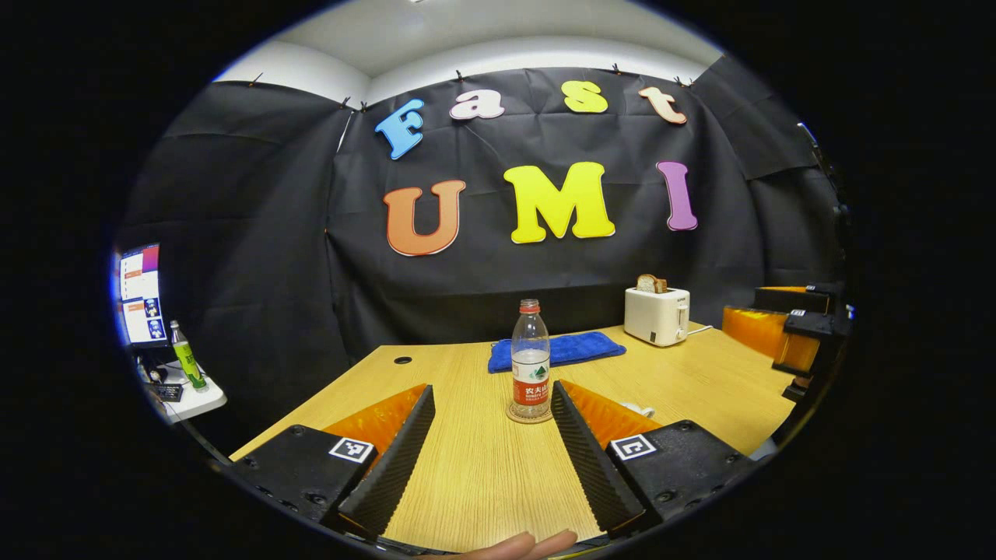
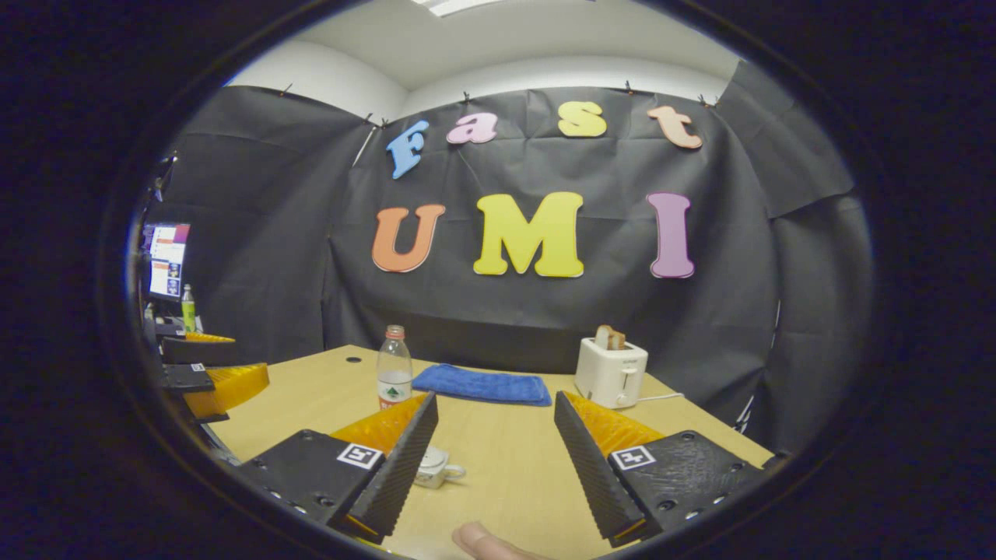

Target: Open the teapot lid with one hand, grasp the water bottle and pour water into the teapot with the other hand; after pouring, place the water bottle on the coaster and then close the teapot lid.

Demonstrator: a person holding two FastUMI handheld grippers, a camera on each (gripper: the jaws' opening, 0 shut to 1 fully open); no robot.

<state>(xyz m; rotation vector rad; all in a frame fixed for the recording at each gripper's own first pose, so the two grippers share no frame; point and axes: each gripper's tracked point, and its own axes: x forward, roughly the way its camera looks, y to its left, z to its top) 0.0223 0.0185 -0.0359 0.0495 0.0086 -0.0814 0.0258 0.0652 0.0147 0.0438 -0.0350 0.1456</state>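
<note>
A clear water bottle with a red cap and red label stands upright on a round coaster on the wooden table. My left gripper is open just short of the bottle, holding nothing. In the right gripper view the bottle stands ahead to the left. A small white teapot sits on the table, half hidden behind the left finger of my open, empty right gripper. A white bit beside the left gripper's right finger may be the teapot.
A blue towel lies behind the bottle. A white toaster with bread stands at the back right. The other gripper is at the right edge. A monitor and a green bottle stand on a side stand to the left.
</note>
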